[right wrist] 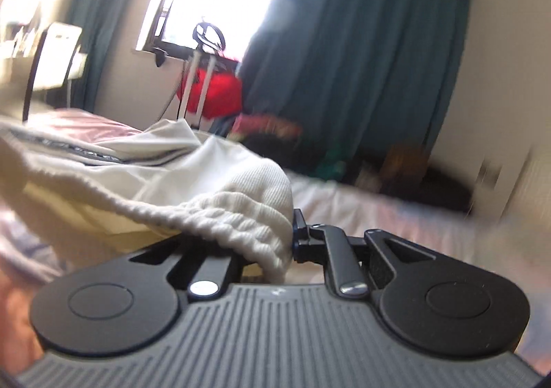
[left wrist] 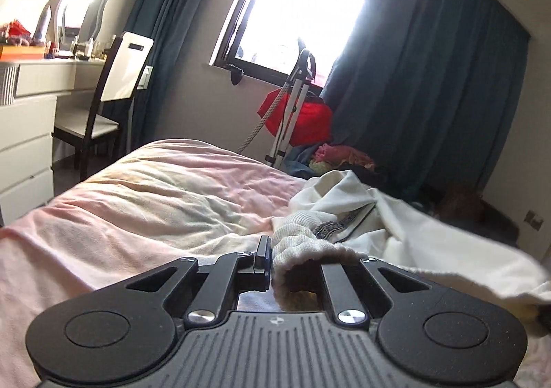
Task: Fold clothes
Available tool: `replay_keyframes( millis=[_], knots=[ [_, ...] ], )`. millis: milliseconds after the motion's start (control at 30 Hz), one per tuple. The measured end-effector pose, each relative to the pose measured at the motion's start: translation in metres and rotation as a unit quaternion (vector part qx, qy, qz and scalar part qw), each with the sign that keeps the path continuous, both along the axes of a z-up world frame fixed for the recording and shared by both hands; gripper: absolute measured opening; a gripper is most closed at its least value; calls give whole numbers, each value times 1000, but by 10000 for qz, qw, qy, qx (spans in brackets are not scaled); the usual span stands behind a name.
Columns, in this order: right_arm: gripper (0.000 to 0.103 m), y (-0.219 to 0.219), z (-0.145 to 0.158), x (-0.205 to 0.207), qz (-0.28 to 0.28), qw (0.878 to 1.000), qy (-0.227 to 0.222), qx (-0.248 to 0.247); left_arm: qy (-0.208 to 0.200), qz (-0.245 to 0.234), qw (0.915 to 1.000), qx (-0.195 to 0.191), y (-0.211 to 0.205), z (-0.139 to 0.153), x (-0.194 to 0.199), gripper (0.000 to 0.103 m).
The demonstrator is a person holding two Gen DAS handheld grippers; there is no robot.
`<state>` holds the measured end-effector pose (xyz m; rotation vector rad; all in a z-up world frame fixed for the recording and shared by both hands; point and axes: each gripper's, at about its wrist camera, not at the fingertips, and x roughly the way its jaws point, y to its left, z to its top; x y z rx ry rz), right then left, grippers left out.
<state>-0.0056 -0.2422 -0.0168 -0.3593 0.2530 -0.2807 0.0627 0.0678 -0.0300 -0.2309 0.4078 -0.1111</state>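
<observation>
A cream-white garment with a ribbed hem and a dark patterned trim lies bunched on the pink bed. My left gripper is shut on its ribbed edge; the cloth drapes over the right finger and hides it. In the right wrist view the same garment stretches to the left, and my right gripper is shut on its ribbed hem. The cloth covers the left finger; only the right finger shows. The right wrist view is motion-blurred.
A white desk with drawers and a chair stand left of the bed. Beyond the bed are a window, teal curtains, a garment steamer stand with red cloth, and a pile of clothes on the floor.
</observation>
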Motion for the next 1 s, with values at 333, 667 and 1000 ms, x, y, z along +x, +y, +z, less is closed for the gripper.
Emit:
replay_keyframes(
  millis=[333, 667, 1000],
  knots=[
    [14, 53, -66, 6, 884, 9826, 1631, 102, 1538, 53, 9881, 64, 22, -49, 18, 9],
    [23, 32, -57, -7, 950, 9689, 1785, 1428, 1407, 36, 9900, -117, 40, -16, -30, 29],
    [78, 7, -33, -36, 2167, 8919, 1736, 3568, 1605, -201, 9710, -1760, 62, -12, -41, 61]
  ],
)
